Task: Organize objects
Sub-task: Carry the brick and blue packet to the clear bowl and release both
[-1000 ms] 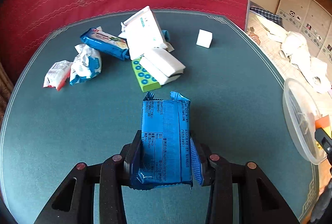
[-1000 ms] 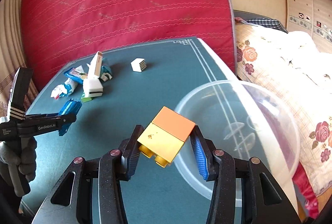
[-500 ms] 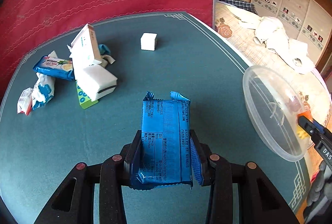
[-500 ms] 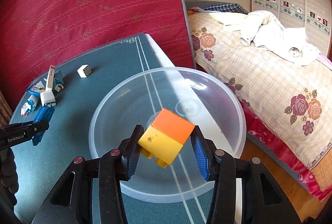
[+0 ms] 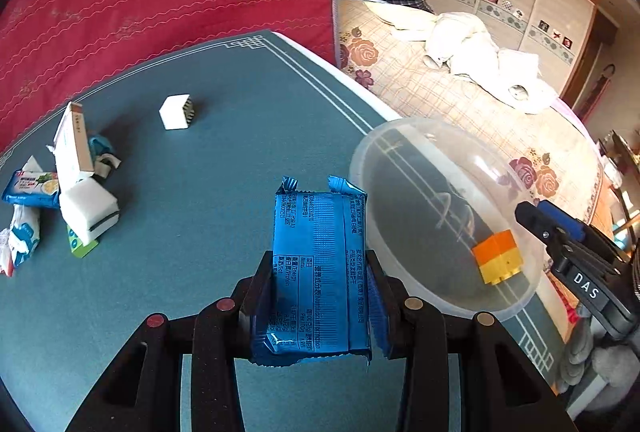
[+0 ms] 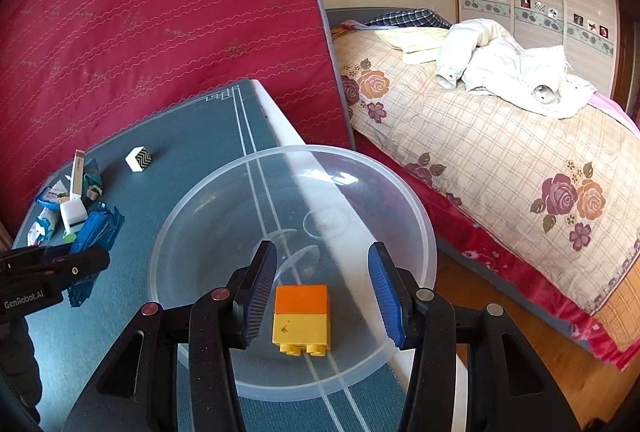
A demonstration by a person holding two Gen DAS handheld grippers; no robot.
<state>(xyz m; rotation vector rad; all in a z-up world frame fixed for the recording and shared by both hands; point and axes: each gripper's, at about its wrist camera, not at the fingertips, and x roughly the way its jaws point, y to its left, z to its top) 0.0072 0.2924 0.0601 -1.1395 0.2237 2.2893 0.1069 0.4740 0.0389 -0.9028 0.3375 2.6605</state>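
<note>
My left gripper (image 5: 320,272) is shut on a blue snack packet (image 5: 318,272) and holds it above the green table, just left of the clear plastic bowl (image 5: 400,151). My right gripper (image 6: 322,280) is open over the bowl (image 6: 416,203). The orange and yellow block (image 6: 301,314) lies in the bowl between the open fingers, touching neither; it also shows in the left wrist view (image 5: 497,256). The left gripper and its packet (image 6: 94,236) show at the left of the right wrist view.
A pile of snack packets, a white sponge and a box (image 5: 72,183) sits at the table's left. A small white cube (image 5: 175,111) stands apart at the back. The bowl sits at the table's right edge (image 6: 280,119), beside a bed (image 6: 500,151).
My right gripper has opened and let the orange and yellow block drop into the bowl. My left gripper has carried the blue packet right, up to the bowl's side.
</note>
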